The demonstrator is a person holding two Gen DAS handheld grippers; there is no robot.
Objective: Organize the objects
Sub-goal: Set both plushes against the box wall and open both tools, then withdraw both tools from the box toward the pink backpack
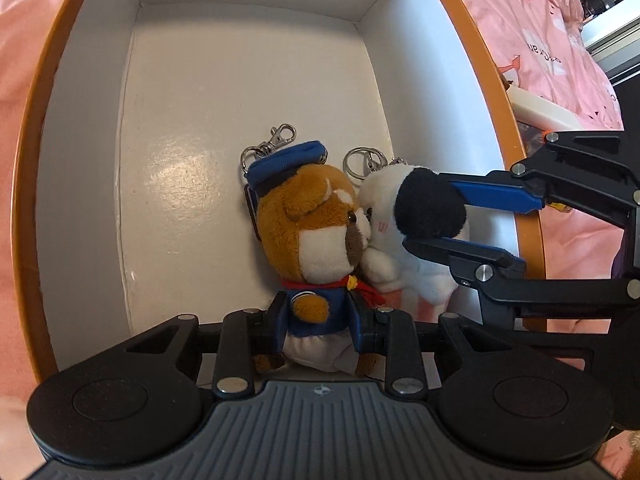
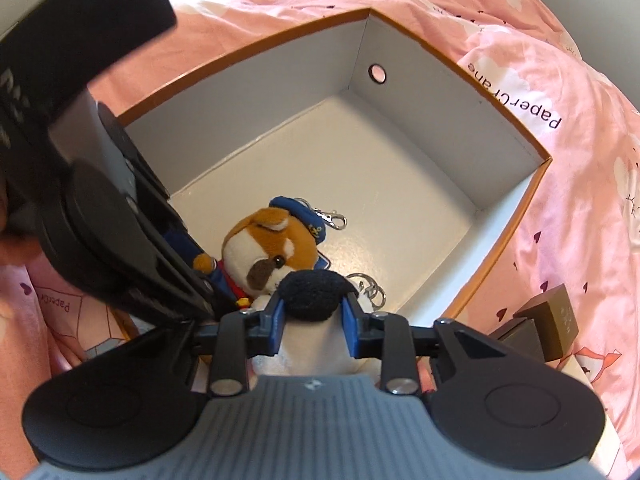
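Observation:
A brown plush dog keychain [image 1: 308, 232] in a blue cap and jacket lies inside an orange-rimmed box with a white inside [image 1: 200, 120]. My left gripper [image 1: 320, 320] is shut on the dog's body, low over the box floor. A white plush keychain with a black ear [image 1: 400, 216] presses against the dog's face. My right gripper [image 1: 428, 216] comes in from the right and is shut on that white plush. In the right wrist view the dog [image 2: 272, 248] lies by the box's near left wall, and the black ear [image 2: 314, 294] sits in my right gripper [image 2: 314, 320].
The box [image 2: 460, 92] rests on a pink printed duvet [image 2: 560, 240]. Small brown and dark boxes [image 2: 548, 324] lie on the duvet at the right. The far part of the box floor [image 2: 360, 168] is bare.

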